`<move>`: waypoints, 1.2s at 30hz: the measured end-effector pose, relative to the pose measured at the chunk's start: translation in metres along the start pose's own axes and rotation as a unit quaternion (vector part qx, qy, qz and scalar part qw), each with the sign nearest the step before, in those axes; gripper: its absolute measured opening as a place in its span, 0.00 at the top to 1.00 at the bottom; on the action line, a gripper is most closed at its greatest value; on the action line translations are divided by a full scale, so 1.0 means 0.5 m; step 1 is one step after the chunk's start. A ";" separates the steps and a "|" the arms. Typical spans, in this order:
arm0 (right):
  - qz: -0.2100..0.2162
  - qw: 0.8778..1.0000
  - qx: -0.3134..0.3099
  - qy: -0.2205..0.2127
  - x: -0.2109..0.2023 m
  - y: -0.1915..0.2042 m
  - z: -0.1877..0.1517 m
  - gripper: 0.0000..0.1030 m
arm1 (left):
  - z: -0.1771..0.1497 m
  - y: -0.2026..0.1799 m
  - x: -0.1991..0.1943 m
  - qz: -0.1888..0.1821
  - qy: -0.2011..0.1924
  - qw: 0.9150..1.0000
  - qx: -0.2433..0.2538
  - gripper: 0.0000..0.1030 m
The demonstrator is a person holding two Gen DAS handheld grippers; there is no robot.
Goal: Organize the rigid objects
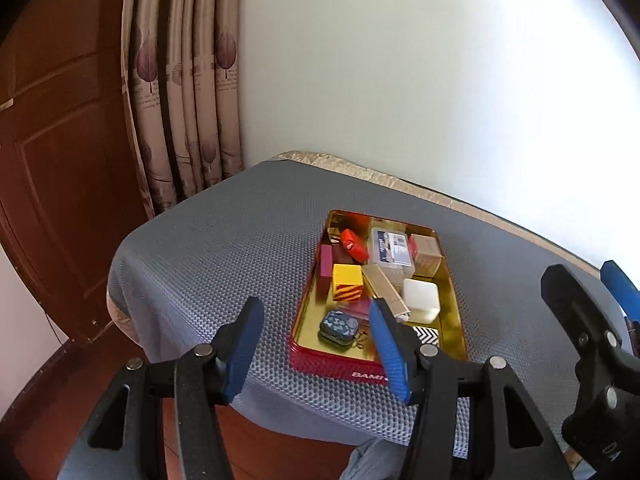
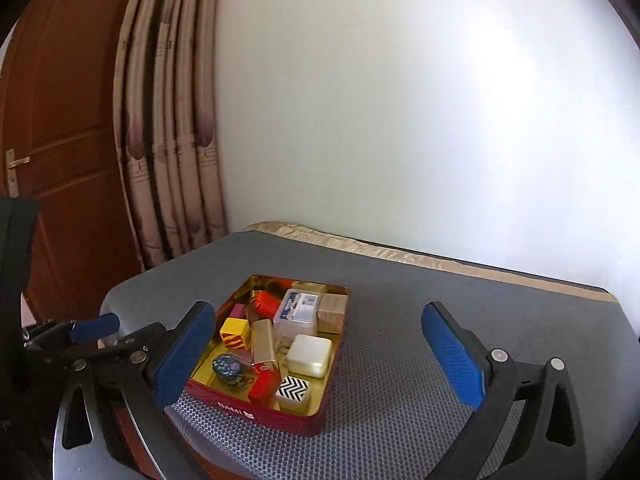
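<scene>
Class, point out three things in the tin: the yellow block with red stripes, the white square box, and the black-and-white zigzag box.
yellow block (image 1: 347, 286): left wrist view, on its top and striped front.
white square box (image 2: 309, 355): right wrist view, centre of lid.
zigzag box (image 2: 294, 391): right wrist view, patterned top.

From my left camera I see the left gripper with its blue pads apart and nothing between them, above the near edge of the red tin on the grey mat. Inside sit a yellow striped cube, a white box and a red case.
</scene>
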State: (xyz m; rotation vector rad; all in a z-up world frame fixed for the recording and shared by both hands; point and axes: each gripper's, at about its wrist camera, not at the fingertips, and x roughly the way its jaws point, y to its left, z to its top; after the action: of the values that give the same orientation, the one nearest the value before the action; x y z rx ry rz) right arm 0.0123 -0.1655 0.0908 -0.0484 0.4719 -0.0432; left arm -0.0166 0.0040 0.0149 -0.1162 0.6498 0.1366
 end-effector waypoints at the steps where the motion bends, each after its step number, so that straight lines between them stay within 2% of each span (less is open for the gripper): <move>1: -0.001 1.000 0.001 0.000 -0.005 -0.001 0.000 0.01 | -0.003 -0.004 0.000 -0.001 0.002 1.000 0.004 0.46; 8: -0.008 1.000 0.011 0.006 -0.015 0.001 -0.006 0.01 | -0.011 -0.020 -0.004 -0.006 0.007 1.000 0.017 0.46; 15: -0.010 1.000 0.014 0.008 -0.020 0.003 -0.009 0.01 | -0.014 -0.016 0.000 -0.011 0.014 1.000 0.010 0.46; 36: -0.018 0.999 0.027 0.019 -0.012 0.012 -0.018 0.01 | -0.019 -0.020 0.002 0.005 0.013 1.000 0.012 0.46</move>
State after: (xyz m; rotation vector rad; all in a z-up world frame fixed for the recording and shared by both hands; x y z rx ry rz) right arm 0.0031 -0.1593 0.0855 -0.0026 0.5075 -0.0930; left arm -0.0195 -0.0071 0.0075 -0.0910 0.6782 0.1376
